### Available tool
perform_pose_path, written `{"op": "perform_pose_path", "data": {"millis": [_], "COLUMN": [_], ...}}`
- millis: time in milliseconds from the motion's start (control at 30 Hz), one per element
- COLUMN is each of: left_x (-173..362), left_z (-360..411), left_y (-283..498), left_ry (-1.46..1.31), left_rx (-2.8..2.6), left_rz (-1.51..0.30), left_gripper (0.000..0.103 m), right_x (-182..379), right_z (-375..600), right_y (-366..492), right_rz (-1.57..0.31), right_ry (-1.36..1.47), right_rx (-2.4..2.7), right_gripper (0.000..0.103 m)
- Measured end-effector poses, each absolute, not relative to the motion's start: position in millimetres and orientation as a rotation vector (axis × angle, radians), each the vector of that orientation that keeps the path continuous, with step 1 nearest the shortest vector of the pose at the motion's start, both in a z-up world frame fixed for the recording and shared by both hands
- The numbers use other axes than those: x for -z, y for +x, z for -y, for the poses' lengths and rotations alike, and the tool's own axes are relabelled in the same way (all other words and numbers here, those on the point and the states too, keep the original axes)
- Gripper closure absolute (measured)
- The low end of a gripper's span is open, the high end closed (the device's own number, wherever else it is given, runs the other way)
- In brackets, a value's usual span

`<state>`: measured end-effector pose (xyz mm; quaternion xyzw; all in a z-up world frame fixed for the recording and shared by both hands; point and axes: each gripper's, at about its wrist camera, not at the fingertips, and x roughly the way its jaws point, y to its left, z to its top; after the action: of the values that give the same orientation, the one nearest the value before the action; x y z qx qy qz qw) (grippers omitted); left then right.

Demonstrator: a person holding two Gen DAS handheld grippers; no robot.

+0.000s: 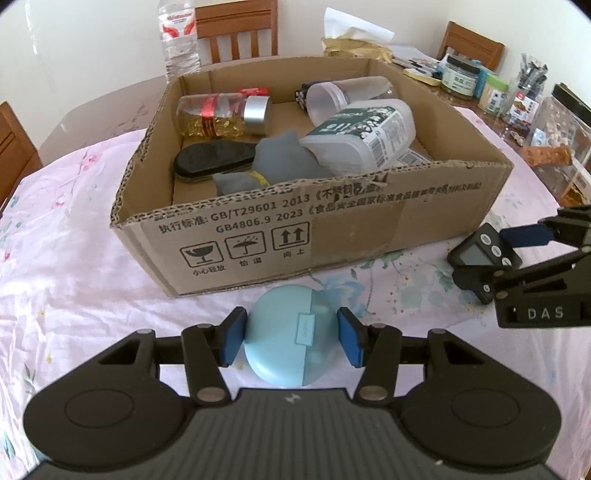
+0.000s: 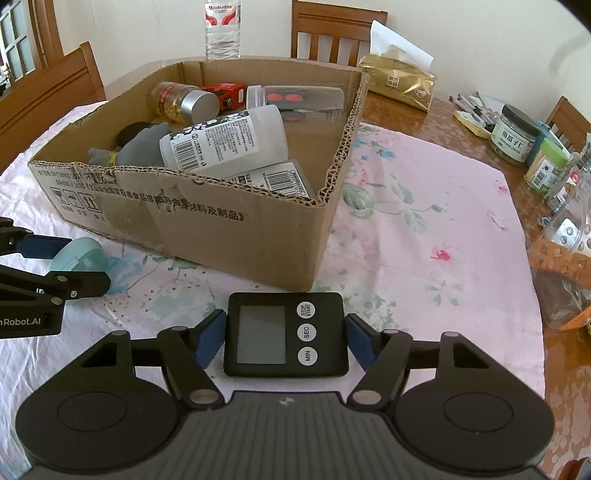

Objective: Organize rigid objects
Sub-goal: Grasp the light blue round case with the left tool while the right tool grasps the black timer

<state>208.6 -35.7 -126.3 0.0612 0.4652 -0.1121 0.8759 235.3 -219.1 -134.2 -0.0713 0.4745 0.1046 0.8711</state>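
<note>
A light blue round case (image 1: 284,343) rests on the floral tablecloth just in front of the cardboard box (image 1: 332,236). My left gripper (image 1: 290,339) is shut on it, a blue pad against each side. In the right wrist view, a black digital timer (image 2: 286,334) with a grey screen and three white buttons lies between the pads of my right gripper (image 2: 284,339), which press on its two sides. The box (image 2: 221,229) holds several items: a capsule bottle (image 1: 218,116), white plastic bottles (image 1: 365,133) and a grey toy (image 1: 284,158). The left wrist view shows the right gripper (image 1: 495,258) at the far right.
A water bottle (image 1: 179,37) stands behind the box. A gold bag (image 2: 402,79), jars (image 2: 515,134) and a clear plastic container (image 2: 569,258) crowd the table's right side. Wooden chairs (image 2: 334,31) surround the table. Pink floral cloth (image 2: 424,240) lies right of the box.
</note>
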Motion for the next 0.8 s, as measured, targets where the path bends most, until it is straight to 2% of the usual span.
{"op": "perform_pose_path", "data": {"millis": [533, 800], "left_x": [124, 112], "left_z": [32, 23], "left_y": [205, 196], "left_ry": [0.177, 0.222], "left_rx": [0.319, 0.355], "left_rz": [-1.008, -1.039], "left_gripper": [0.051, 0.051], "right_x": [131, 110], "right_z": [220, 226], "right_y": [233, 225], "right_rz": [-1.021, -1.044], "right_ry": [-0.146, -0.167], "right_rx": [-0.201, -0.254], "right_gripper": [0.029, 0.029]}}
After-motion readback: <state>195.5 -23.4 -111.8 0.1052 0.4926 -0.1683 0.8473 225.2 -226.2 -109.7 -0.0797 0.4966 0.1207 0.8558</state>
